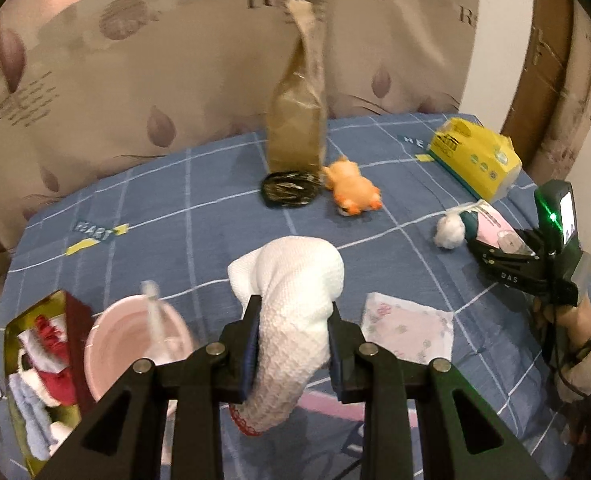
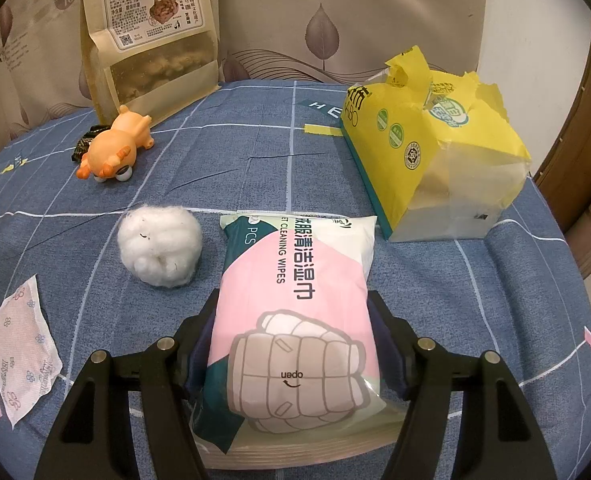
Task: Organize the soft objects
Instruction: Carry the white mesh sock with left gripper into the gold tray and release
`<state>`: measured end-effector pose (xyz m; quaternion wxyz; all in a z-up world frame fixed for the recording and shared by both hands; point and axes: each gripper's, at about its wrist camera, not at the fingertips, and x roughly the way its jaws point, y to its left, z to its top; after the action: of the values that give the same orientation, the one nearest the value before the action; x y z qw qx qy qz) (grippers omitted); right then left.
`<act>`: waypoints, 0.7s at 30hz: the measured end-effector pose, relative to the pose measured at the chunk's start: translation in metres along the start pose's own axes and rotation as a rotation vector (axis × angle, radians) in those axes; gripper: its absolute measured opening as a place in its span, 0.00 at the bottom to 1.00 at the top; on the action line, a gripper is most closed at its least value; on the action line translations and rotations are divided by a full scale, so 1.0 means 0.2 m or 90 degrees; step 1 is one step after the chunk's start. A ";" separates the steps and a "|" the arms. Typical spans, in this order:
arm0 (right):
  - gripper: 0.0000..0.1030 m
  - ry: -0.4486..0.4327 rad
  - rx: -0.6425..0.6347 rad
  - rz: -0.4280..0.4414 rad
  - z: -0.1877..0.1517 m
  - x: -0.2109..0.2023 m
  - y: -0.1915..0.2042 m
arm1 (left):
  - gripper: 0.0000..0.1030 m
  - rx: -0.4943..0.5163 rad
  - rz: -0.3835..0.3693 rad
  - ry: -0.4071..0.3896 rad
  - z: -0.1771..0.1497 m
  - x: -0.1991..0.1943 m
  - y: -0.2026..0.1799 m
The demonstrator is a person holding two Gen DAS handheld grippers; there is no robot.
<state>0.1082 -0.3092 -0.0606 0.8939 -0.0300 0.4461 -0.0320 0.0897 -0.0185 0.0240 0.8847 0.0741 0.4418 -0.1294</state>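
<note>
My left gripper (image 1: 294, 308) is shut on a white waffle-textured cloth (image 1: 299, 276), which bulges above the fingers and hangs down below them over the blue checked bedspread (image 1: 183, 208). My right gripper (image 2: 293, 308) grips a pink and green pack of wet wipes (image 2: 295, 304) by its two long sides, and the pack's far end lies on the bedspread (image 2: 475, 304). In the left wrist view the right gripper (image 1: 495, 258) shows at the right edge with the wipes pack (image 1: 495, 220) in it. A white cotton ball (image 2: 159, 252) lies just left of the pack.
An orange toy animal (image 2: 113, 148), a brown snack pouch (image 2: 147, 36) and a torn yellow tissue pack (image 2: 435, 152) stand further back. A floral sachet (image 1: 409, 330) lies near the cloth. At the left are a pink bowl (image 1: 135, 344) and a gold box (image 1: 15, 360) of soft items.
</note>
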 end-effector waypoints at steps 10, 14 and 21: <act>0.63 0.000 0.000 0.000 0.00 0.00 0.00 | 0.28 -0.044 0.054 -0.024 -0.04 -0.19 0.24; 0.63 0.000 0.000 0.000 0.00 0.00 0.00 | 0.28 -0.050 0.087 -0.030 -0.08 -0.30 0.34; 0.63 0.000 0.000 0.000 0.00 0.00 0.00 | 0.28 -0.090 0.176 -0.033 -0.18 -0.49 0.63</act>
<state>0.1085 -0.3096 -0.0607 0.8939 -0.0299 0.4462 -0.0323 0.0431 0.1269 0.0835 0.9081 0.0681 0.4126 0.0231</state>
